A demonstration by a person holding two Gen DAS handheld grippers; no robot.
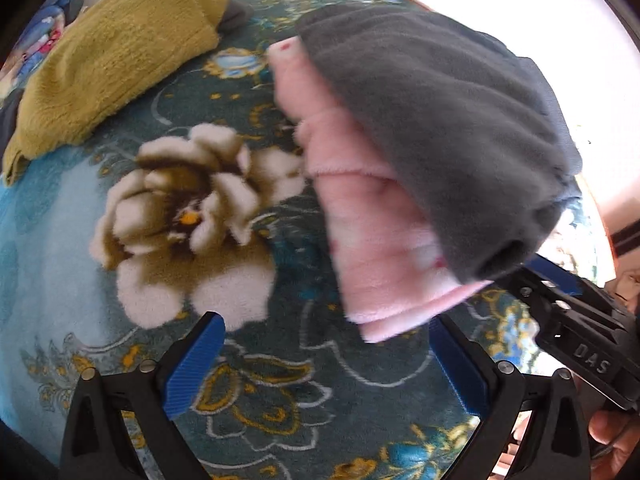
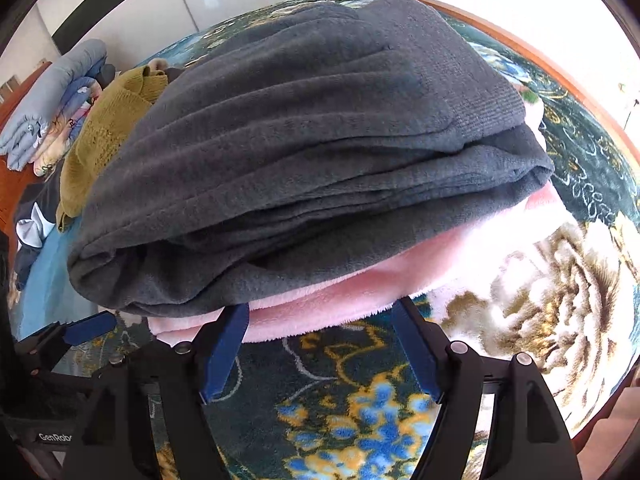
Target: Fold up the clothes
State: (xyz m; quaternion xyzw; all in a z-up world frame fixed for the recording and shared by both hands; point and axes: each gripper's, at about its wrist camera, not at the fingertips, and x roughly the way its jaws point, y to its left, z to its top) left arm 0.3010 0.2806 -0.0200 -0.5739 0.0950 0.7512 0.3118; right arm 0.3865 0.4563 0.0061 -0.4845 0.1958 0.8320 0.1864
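A folded grey garment (image 2: 304, 152) lies on top of a folded pink fleece garment (image 2: 320, 312) on the floral blanket (image 2: 360, 420). My right gripper (image 2: 320, 316) is open, its blue fingertips right at the near edge of the pink garment, under the stack's overhang. In the left wrist view the same stack shows at the right, grey (image 1: 440, 120) over pink (image 1: 368, 216). My left gripper (image 1: 326, 332) is open and empty, above the blanket (image 1: 180, 208), left of the stack. The right gripper's body (image 1: 576, 324) sits at the stack's near corner.
A mustard knitted garment (image 1: 112, 64) lies crumpled at the back left; it also shows in the right wrist view (image 2: 108, 136). Folded blue bedding (image 2: 52, 100) and dark clothes (image 2: 36, 228) lie at the far left. The bed's wooden edge (image 2: 560, 76) runs along the right.
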